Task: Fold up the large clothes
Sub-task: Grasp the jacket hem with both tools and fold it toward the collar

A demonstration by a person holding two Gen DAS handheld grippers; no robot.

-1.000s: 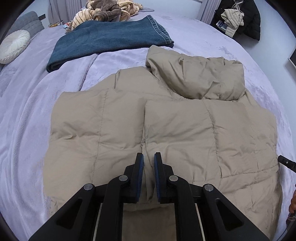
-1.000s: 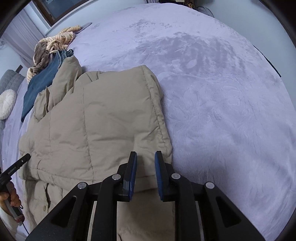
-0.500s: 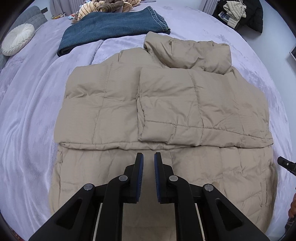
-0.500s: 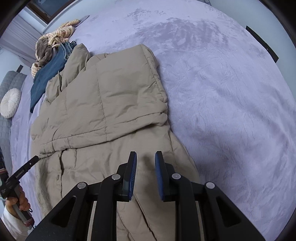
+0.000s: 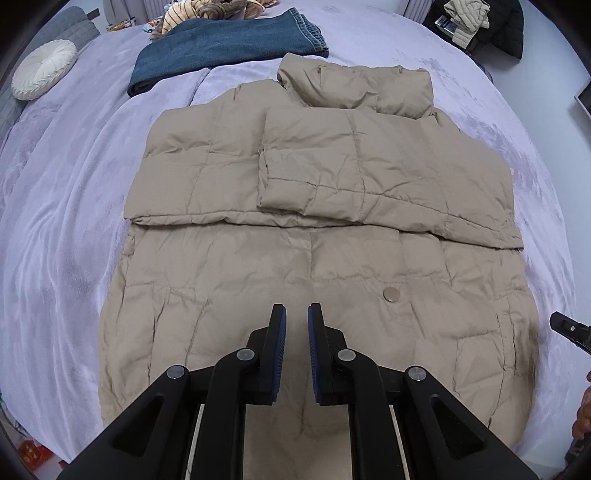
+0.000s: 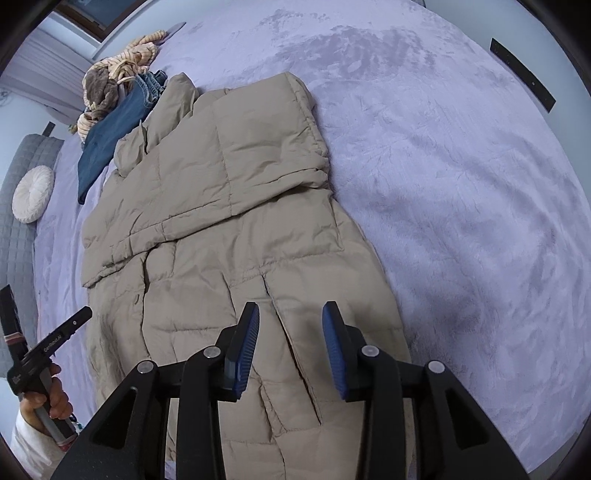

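A beige puffer jacket (image 5: 314,206) lies flat on the lilac bed, hood at the far end, both sleeves folded across its chest. It also shows in the right wrist view (image 6: 240,221). My left gripper (image 5: 296,317) hovers above the jacket's lower middle, jaws nearly together with a narrow gap and nothing between them. My right gripper (image 6: 290,314) hovers above the jacket's lower right part, jaws wide open and empty. The jacket's hem is hidden under both grippers.
Folded blue jeans (image 5: 229,46) and a striped bundle of clothes (image 5: 207,9) lie past the hood. A round white cushion (image 5: 42,74) sits far left. Dark clothes (image 5: 480,26) are piled far right. The lilac bedspread (image 6: 461,184) stretches right of the jacket.
Both grippers have pulled back toward the hem, so more of the lower jacket shows. The right gripper's jaws have opened wide. The left gripper's jaws keep the same narrow gap.
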